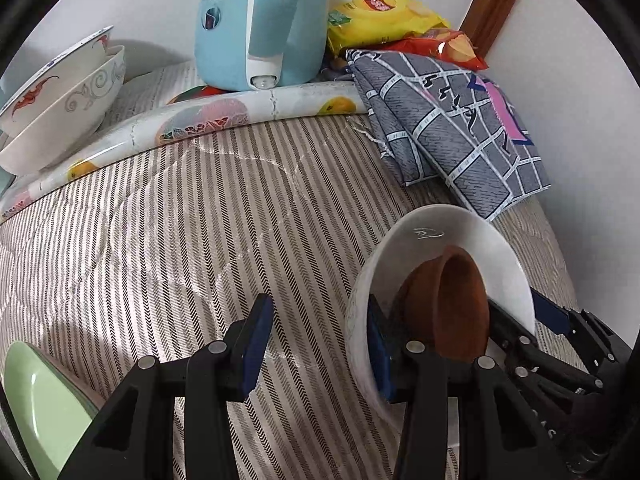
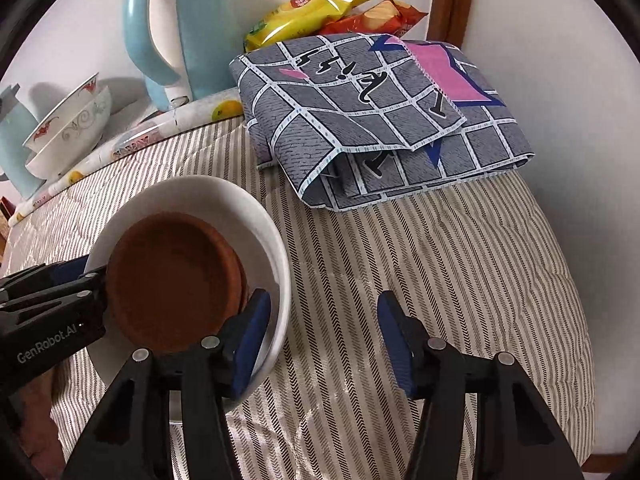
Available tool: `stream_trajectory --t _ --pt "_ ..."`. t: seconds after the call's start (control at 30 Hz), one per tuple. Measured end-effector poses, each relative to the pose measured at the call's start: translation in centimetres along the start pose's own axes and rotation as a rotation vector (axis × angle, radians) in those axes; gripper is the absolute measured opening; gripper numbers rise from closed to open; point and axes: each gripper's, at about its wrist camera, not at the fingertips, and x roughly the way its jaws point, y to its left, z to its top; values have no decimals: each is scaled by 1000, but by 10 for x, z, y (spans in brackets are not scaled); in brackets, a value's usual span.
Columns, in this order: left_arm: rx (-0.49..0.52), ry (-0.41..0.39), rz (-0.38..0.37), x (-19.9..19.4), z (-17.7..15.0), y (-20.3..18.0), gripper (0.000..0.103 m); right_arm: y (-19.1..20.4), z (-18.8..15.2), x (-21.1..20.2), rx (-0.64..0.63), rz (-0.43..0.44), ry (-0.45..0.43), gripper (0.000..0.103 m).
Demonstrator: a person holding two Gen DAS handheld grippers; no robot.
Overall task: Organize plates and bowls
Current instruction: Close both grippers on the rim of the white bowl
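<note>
The white bowl (image 2: 240,216), nesting the brown bowl (image 2: 172,280), is sitting mid-desk between both grippers: right gripper (image 2: 324,336) fingers released, straddling its rim; left gripper (image 1: 320,344) released alongside.

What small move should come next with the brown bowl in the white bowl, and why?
Probably draw both tools back. The brown bowl already sits inside the white bowl, and the left tool and right tool are both open, straddling the white rim, gripping nothing.
</note>
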Motion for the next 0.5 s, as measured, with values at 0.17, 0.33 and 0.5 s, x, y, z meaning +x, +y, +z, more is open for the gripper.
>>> stream_trajectory --t 0.17,0.33,0.5 --pt "-3 1 -8 3 -1 1 43 -8 0 3 43 25 0 61" --pt "11 -7 -3 3 -2 -1 41 -8 -1 2 61 41 -16 56" --pt "30 -22 -8 1 -3 -6 30 -2 -3 -1 65 99 -36 30"
